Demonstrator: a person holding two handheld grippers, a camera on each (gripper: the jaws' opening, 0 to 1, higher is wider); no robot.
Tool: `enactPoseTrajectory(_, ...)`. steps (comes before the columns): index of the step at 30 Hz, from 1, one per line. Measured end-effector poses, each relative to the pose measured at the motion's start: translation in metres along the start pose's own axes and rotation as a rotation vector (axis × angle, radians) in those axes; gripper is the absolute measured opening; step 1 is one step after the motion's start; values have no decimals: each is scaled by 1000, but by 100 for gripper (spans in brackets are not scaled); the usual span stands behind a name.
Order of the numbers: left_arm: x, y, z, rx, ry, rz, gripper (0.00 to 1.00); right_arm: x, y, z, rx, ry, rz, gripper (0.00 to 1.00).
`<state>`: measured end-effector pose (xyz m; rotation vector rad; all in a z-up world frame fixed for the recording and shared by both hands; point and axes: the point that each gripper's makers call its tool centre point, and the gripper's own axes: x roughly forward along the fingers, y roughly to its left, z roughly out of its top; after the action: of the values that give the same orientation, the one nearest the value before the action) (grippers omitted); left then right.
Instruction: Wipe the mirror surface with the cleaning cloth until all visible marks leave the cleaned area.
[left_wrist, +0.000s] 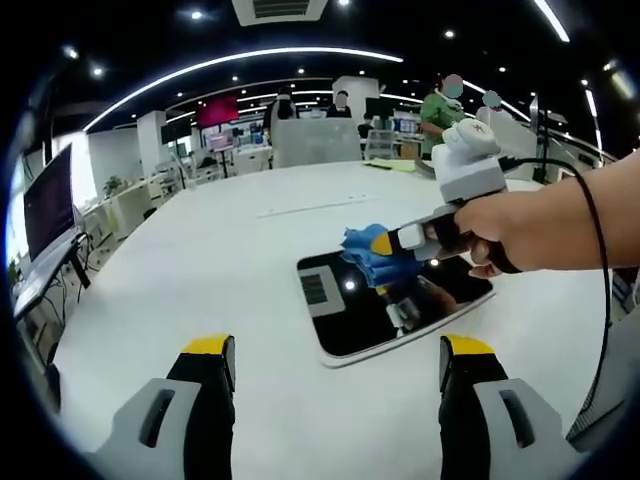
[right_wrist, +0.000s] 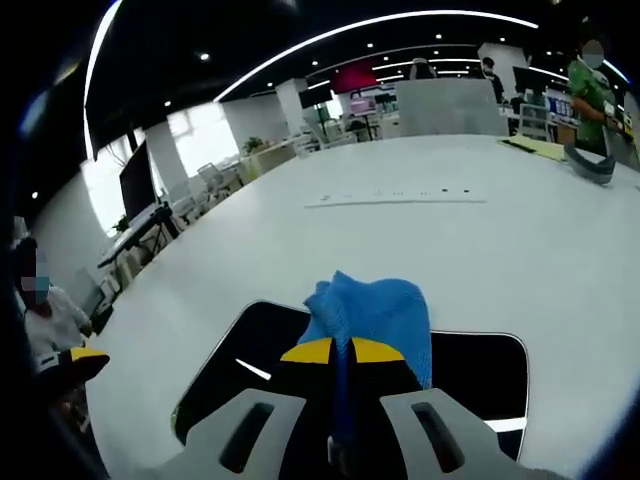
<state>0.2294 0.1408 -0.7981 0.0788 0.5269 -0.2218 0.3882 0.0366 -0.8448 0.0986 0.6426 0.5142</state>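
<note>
Cloth (right_wrist: 375, 318) pinched between right gripper (right_wrist: 342, 351) fingers, on mirror (right_wrist: 495, 372); left gripper (left_wrist: 338, 347) fingers spread.

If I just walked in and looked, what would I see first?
Probably the bright blue cleaning cloth, pinched in the right gripper and pressed on the dark, shiny mirror lying flat on the big white table. In the left gripper view, a person's hand holds that gripper over the mirror, while the left gripper waits open nearby.
</note>
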Motion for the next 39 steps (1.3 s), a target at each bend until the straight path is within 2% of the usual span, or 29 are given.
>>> enactPoseTrajectory(6, 0, 1, 1, 0, -5, 4, 84, -1, -2, 0, 2, 0, 2, 1)
enactPoseTrajectory(23, 7, 1, -2, 6, 0, -1, 84, -16, -28, -1, 36, -14, -32, 1)
enactPoseTrajectory(39, 1, -1, -1, 12, 3, -1, 84, -29, -54, -1, 68, -25, -72, 1)
